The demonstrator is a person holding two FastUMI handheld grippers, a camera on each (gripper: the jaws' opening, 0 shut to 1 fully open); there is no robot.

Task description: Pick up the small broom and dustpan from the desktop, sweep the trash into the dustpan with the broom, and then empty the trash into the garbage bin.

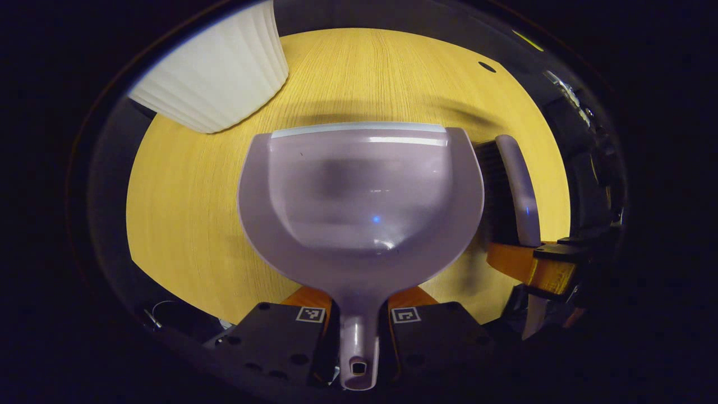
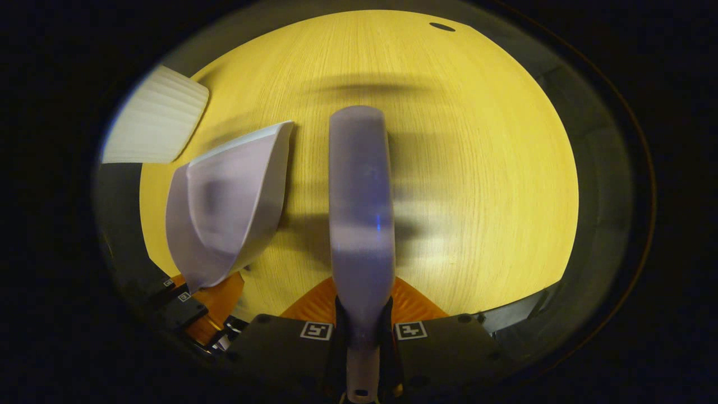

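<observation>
The left gripper (image 1: 359, 314) is clamped on the handle of the pale lilac dustpan (image 1: 362, 196), whose open mouth faces forward over the wooden desktop (image 1: 185, 213), near the white ribbed garbage bin (image 1: 216, 73), whose top is cut off at the upper left. The right gripper (image 2: 363, 322) is closed on the handle of the small broom (image 2: 360, 207), just to the right of the dustpan; in its own view the broom's back hides the bristles, which show as a dark strip in the left gripper view. Both are blurred, and whether the dustpan's lip or the bristles touch the desktop cannot be told.
</observation>
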